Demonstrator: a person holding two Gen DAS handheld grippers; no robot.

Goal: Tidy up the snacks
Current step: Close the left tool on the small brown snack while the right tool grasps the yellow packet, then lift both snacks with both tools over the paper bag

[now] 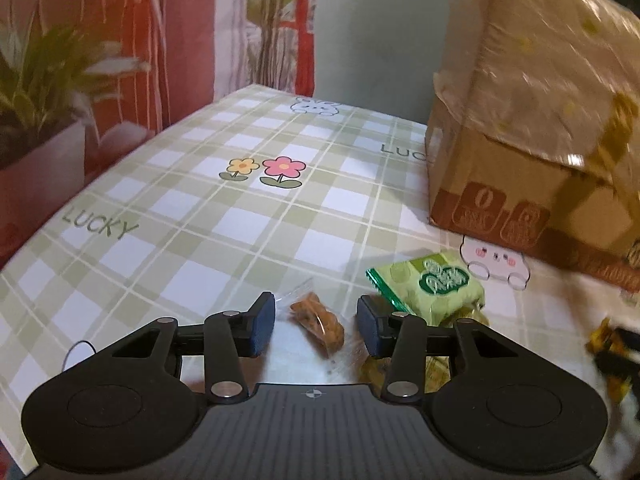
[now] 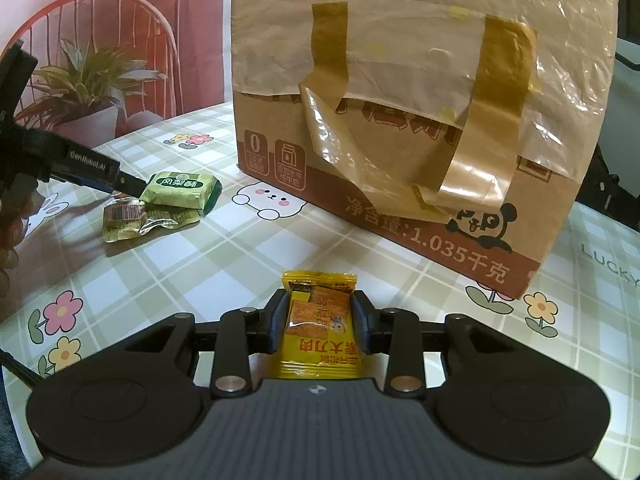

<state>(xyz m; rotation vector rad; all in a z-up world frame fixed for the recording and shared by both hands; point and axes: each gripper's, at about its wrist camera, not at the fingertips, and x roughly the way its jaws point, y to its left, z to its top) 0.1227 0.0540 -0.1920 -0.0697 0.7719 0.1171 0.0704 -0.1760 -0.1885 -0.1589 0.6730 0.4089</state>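
My left gripper (image 1: 316,322) is open, low over the table, with a clear packet of brown snacks (image 1: 318,322) lying between its fingers, untouched. A green snack pack (image 1: 434,286) lies just right of its right finger; it also shows in the right wrist view (image 2: 182,192), on top of a yellow-green wrapper (image 2: 140,220). My right gripper (image 2: 319,320) is shut on a yellow snack packet (image 2: 319,320) and holds it just above the table in front of the cardboard box (image 2: 400,120). The left gripper body (image 2: 80,164) shows at the left of the right wrist view.
The big cardboard box (image 1: 532,120), wrapped in plastic and brown tape, stands at the right back of the checked tablecloth (image 1: 240,208). A potted plant (image 1: 40,92) and a red patterned backdrop stand beyond the table's left edge. A blurred yellow-black shape (image 1: 612,352) is at the right.
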